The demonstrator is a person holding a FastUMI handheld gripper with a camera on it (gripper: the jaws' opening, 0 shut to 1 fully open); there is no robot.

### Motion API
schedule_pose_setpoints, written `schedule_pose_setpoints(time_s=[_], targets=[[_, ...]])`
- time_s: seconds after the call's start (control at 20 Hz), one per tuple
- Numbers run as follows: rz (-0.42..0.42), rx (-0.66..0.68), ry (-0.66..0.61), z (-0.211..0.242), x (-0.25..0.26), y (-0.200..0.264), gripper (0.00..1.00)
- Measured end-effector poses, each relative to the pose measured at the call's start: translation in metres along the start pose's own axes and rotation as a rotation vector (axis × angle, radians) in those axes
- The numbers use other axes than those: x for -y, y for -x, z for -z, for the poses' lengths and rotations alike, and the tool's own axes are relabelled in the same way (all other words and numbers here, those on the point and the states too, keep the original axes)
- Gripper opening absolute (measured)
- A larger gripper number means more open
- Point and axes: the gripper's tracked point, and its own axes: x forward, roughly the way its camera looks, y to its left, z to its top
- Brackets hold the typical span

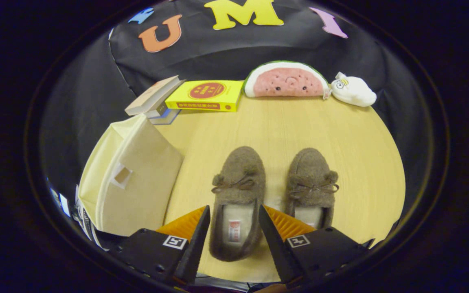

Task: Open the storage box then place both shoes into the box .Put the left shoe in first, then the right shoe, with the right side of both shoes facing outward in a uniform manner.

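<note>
Two brown fuzzy slippers with bows lie side by side on the wooden table, toes pointing away from me. The left shoe has its heel end lying between my fingers. The right shoe sits just right of it, its heel partly hidden behind the right finger. My gripper is open, its fingertips either side of the left shoe's opening, with no visible press on it. The cream fabric storage box stands to the left of the shoes, its lid closed with a small pull tab on top.
At the table's far edge lie a yellow book and a stack of books behind the box. A watermelon-slice plush and a small white plush rest against the back wall. Bare wood lies beyond the shoes.
</note>
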Motion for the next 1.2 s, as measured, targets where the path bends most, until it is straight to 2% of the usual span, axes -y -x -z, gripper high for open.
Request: schedule_pose_setpoints(time_s=[0.15, 0.3, 0.35, 0.45, 0.8, 1.2], targets=[[0.057, -0.062, -0.03, 0.01, 0.023, -0.017, 0.74], [0.084, -0.143, -0.03, 0.027, 0.033, -0.033, 0.51], [0.058, -0.162, -0.041, 0.03, 0.031, -0.038, 0.44], [0.088, -0.166, -0.055, 0.029, 0.035, -0.037, 0.03], [0.074, -0.129, -0.108, 0.021, 0.024, -0.016, 0.0], [0.02, -0.017, -0.144, -0.009, -0.031, 0.066, 0.0]])
